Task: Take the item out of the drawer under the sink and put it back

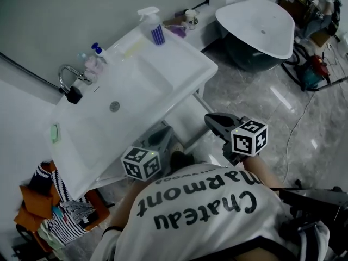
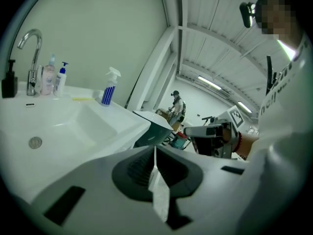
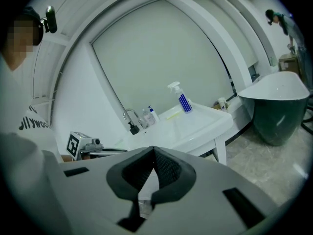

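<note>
A white sink stands in front of me, seen from above in the head view. The white frame under the sink shows only partly, and no drawer item is visible in any view. My left gripper is held low at the sink's front edge, jaws shut with nothing gripped. To its right, my right gripper also points at the space beneath the sink. Its tips meet and hold nothing. Each gripper shows in the other's view: the right gripper and the left gripper's marker cube.
On the sink's back edge stand a chrome faucet, pump bottles and a spray bottle. A dark bathtub with a white rim stands at the far right on the marble floor. Clothes are piled at the lower left.
</note>
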